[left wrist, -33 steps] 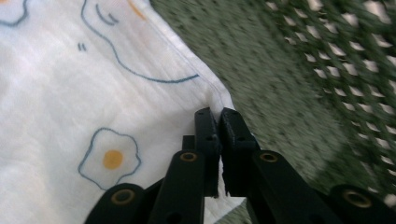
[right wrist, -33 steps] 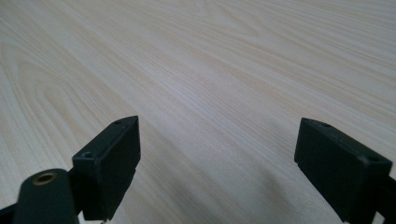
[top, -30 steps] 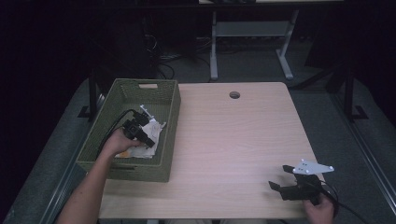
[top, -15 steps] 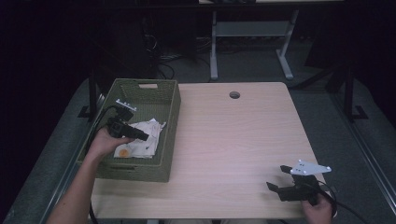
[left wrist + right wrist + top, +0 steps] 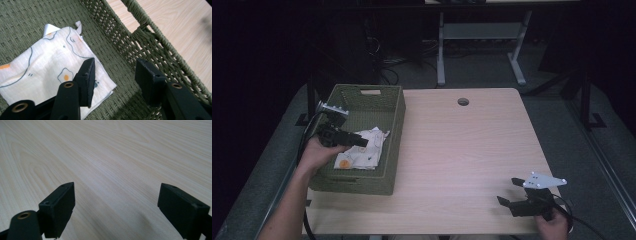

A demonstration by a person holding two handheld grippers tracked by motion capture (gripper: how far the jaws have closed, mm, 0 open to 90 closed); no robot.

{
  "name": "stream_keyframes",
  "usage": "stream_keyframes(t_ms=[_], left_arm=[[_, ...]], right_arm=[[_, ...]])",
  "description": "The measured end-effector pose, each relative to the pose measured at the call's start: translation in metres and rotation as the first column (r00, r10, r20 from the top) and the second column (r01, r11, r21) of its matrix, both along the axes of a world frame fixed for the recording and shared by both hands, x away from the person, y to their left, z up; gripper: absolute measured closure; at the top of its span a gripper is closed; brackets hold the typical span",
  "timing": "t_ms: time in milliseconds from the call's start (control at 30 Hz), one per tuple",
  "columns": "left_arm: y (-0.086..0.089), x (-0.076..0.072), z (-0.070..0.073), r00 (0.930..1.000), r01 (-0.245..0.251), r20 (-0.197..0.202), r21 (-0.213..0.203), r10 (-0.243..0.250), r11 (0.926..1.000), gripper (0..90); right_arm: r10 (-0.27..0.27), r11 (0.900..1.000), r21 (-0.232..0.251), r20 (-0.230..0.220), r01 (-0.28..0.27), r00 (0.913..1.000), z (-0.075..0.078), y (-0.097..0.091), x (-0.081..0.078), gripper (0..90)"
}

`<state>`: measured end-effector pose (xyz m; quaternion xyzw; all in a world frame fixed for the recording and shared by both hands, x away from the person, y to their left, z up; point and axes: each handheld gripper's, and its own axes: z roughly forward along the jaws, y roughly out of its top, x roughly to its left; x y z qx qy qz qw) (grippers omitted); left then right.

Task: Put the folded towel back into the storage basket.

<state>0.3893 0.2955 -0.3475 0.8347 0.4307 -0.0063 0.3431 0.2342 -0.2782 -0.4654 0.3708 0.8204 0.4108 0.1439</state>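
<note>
Cloth (image 5: 50, 67) printed with fried eggs lies flat on the floor of the woven green basket (image 5: 394, 150), just below and ahead of our left claw (image 5: 113, 75). That claw's jaws have just been opening and now stand spread with nothing between them; one jaw hangs over the cloth's near corner, the other over bare weave beside the basket wall. Our right claw (image 5: 116, 207) rests well apart on the wooden table (image 5: 125, 150), jaws wide and empty. From here we judge the main risk is a jaw tip catching the weave or the wall as we draw the left claw out, which could tug the basket sideways. A loose corner could also snag and drag the cloth out of its fold.
</note>
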Motion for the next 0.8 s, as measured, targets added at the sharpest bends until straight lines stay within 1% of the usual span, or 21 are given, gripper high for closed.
stream_keyframes(t_ms=[67,133,267,367,533,700,800], left_arm=[[0.001,-0.001,0.001,1.0,-0.003,0.004,-0.011,0.003,0.9999,49.5],[0.001,-0.003,0.002,0.9998,-0.012,0.013,-0.03,0.012,0.9995,49.4],[0.001,-0.006,0.003,0.9997,-0.017,0.02,-0.029,0.018,0.9994,48.2],[0.0,-0.009,0.006,0.9992,-0.031,0.023,-0.05,0.032,0.9983,47.8],[-0.004,-0.012,0.01,0.999,-0.03,0.03,-0.056,0.031,0.998,47.4],[-0.013,-0.014,0.018,0.9986,-0.029,0.042,-0.047,0.031,0.9985,46.1],[-0.016,-0.015,0.021,0.9985,-0.025,0.047,-0.05,0.028,0.9985,45.9]], right_arm=[[0.002,1.0,0.001,0.004,-0.002,1.0,0.001,0.0,-0.001,14.0],[0.003,1.0,0.001,0.008,-0.003,1.0,0.001,0.0,-0.001,14.0],[0.002,1.0,0.005,0.008,-0.002,1.0,0.002,0.0,0.0,14.0],[0.006,1.0,0.007,0.01,-0.006,0.9999,0.001,-0.001,0.001,14.0],[0.011,0.9998,0.016,0.015,-0.011,0.9998,0.002,-0.003,0.001,14.0],[0.014,0.9997,0.02,0.015,-0.014,0.9998,0.003,-0.005,0.001,14.0],[0.011,0.9997,0.021,0.019,-0.012,0.9998,0.003,-0.006,0.001,14.0]])
